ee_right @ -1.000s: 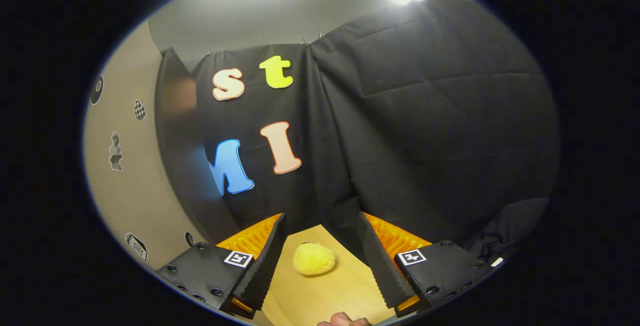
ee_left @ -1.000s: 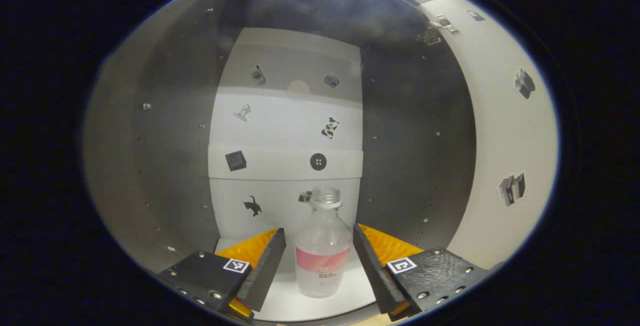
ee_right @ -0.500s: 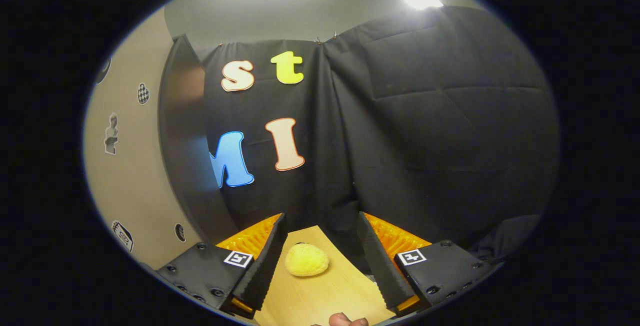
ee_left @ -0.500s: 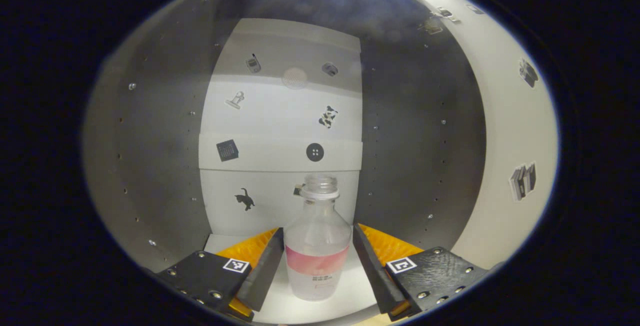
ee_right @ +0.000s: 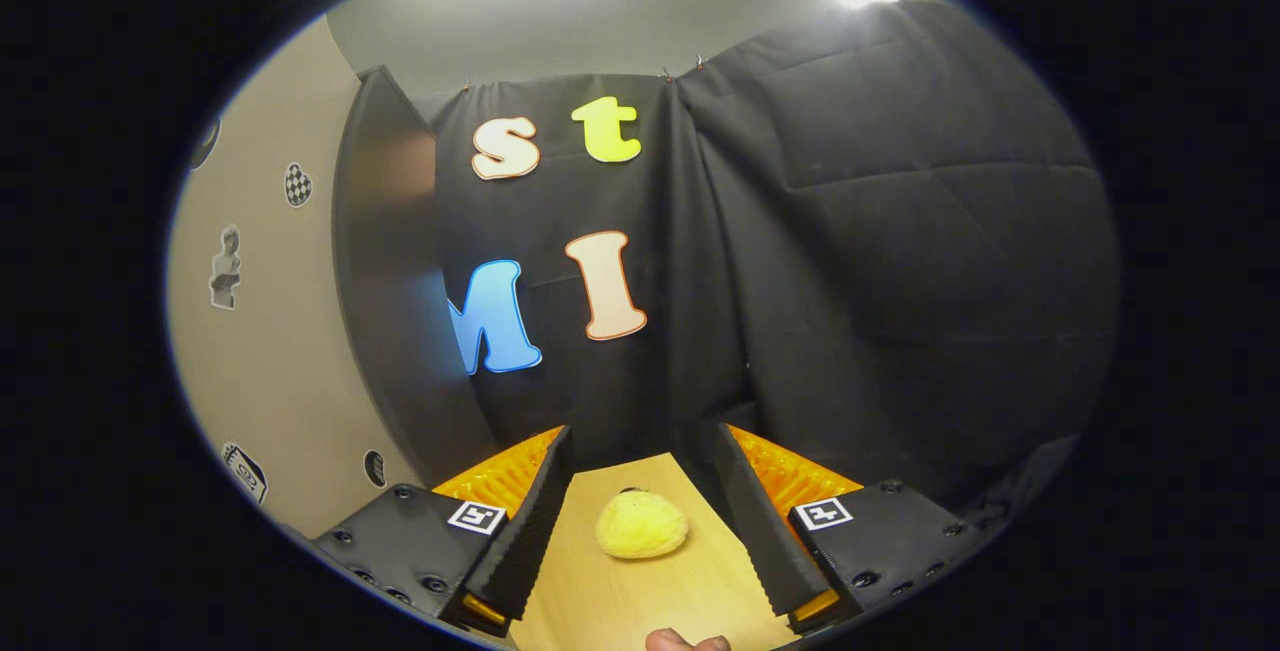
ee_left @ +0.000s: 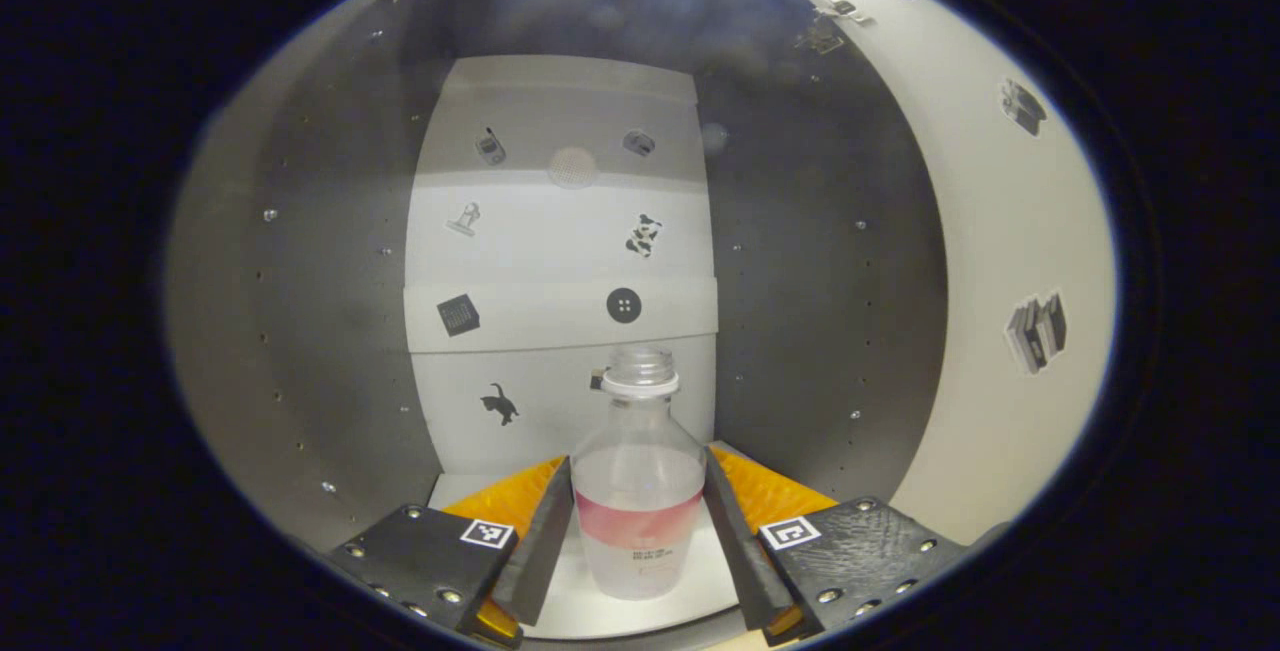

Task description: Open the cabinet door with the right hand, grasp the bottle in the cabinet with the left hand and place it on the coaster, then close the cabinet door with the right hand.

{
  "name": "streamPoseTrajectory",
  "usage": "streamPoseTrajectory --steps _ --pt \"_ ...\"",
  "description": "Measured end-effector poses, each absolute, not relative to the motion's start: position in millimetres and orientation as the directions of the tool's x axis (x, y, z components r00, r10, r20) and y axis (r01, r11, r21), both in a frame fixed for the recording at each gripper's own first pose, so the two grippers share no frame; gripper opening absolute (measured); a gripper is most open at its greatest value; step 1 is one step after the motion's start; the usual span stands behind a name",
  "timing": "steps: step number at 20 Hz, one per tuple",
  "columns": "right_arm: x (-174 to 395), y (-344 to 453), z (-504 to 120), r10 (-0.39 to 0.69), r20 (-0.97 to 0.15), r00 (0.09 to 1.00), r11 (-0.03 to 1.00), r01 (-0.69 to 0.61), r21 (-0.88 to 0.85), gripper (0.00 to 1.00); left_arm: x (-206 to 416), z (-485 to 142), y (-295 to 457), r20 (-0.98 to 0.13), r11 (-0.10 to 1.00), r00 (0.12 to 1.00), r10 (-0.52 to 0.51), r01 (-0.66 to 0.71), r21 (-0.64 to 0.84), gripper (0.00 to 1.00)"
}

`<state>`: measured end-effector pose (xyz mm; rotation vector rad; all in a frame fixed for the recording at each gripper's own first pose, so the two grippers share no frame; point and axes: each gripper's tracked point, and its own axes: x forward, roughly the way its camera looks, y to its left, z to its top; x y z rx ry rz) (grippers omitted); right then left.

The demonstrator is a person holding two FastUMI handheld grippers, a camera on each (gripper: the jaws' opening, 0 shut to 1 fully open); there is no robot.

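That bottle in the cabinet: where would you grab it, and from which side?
Across the wide lower body of the bottle, at its pink band, coming straight in from the open front. It stands upright and capless, and the left gripper already straddles that part.

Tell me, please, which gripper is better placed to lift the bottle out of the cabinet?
Left. The left gripper already has a finger at each side of the bottle; the right gripper is open over the table.

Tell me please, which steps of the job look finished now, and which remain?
Done: the pale cabinet door stands open. In hand: the left gripper brackets the clear plastic bottle with a pink label inside the cabinet, fingers touching its sides. Left: lifting it onto the coaster, then closing the door with the open right gripper.
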<state>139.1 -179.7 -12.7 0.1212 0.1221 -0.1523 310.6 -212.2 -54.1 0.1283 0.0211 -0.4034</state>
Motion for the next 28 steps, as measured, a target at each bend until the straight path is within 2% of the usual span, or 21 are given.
streamPoseTrajectory --steps 5,9,10,12,13,14,15,17,18,19,20,21,22,23,28 --pt "139 -157 -5 -0.063 -0.084 0.994 0.988 0.074 0.135 0.89 261 -39 -186 -0.022 0.925 0.928 -0.371 0.372 0.084 0.72" --pt "110 -136 -9 -0.006 -0.070 0.998 0.991 0.015 0.132 0.90 196 -35 -143 0.001 0.937 0.938 -0.347 0.347 0.052 0.74" --pt "102 -131 -12 0.011 -0.072 0.997 0.992 -0.002 0.125 0.82 176 -35 -128 0.012 0.941 0.942 -0.334 0.333 0.059 0.76" --pt "83 -125 -20 0.038 -0.093 0.995 0.993 -0.027 0.118 0.82 141 -37 -98 0.032 0.957 0.958 -0.286 0.283 0.070 0.76" --pt "76 -123 -22 0.052 -0.101 0.994 0.991 -0.040 0.125 0.82 120 -37 -81 0.049 0.965 0.966 -0.255 0.251 0.073 0.72" --pt "69 -121 -22 0.063 -0.106 0.992 0.989 -0.048 0.137 0.90 102 -41 -71 0.058 0.972 0.972 -0.226 0.221 0.076 0.72" --pt "61 -119 -22 0.080 -0.108 0.991 0.986 -0.063 0.154 0.82 87 -43 -61 0.067 0.977 0.977 -0.204 0.199 0.080 0.72" --pt "49 -113 -22 0.116 -0.103 0.988 0.980 -0.097 0.173 0.82 58 -51 -42 0.075 0.984 0.985 -0.158 0.151 0.092 0.74" --pt "43 -114 -22 0.117 -0.102 0.988 0.980 -0.098 0.174 0.82 44 -57 -36 0.075 0.986 0.987 -0.141 0.133 0.096 0.74" --pt "35 -114 -21 0.122 -0.094 0.988 0.979 -0.104 0.177 0.89 33 -65 -30 0.070 0.988 0.990 -0.125 0.117 0.100 0.74" --pt "32 -111 -19 0.128 -0.085 0.988 0.977 -0.111 0.180 0.89 23 -75 -23 0.059 0.990 0.993 -0.106 0.099 0.103 0.72" --pt "29 -112 -20 0.121 -0.090 0.989 0.978 -0.103 0.182 0.89 14 -83 -19 0.058 0.991 0.994 -0.094 0.088 0.097 0.76" --pt "25 -111 -24 0.119 -0.100 0.988 0.978 -0.100 0.183 0.90 8 -92 -17 0.054 0.993 0.995 -0.090 0.085 0.084 0.76" --pt "23 -111 -24 0.117 -0.101 0.988 0.979 -0.098 0.178 0.90 3 -104 -17 0.054 0.993 0.994 -0.094 0.090 0.073 0.72" --pt "27 -111 -29 0.088 -0.089 0.992 0.987 -0.075 0.145 0.90 -2 -191 -10 -0.003 0.998 0.999 -0.050 0.050 0.039 0.74"
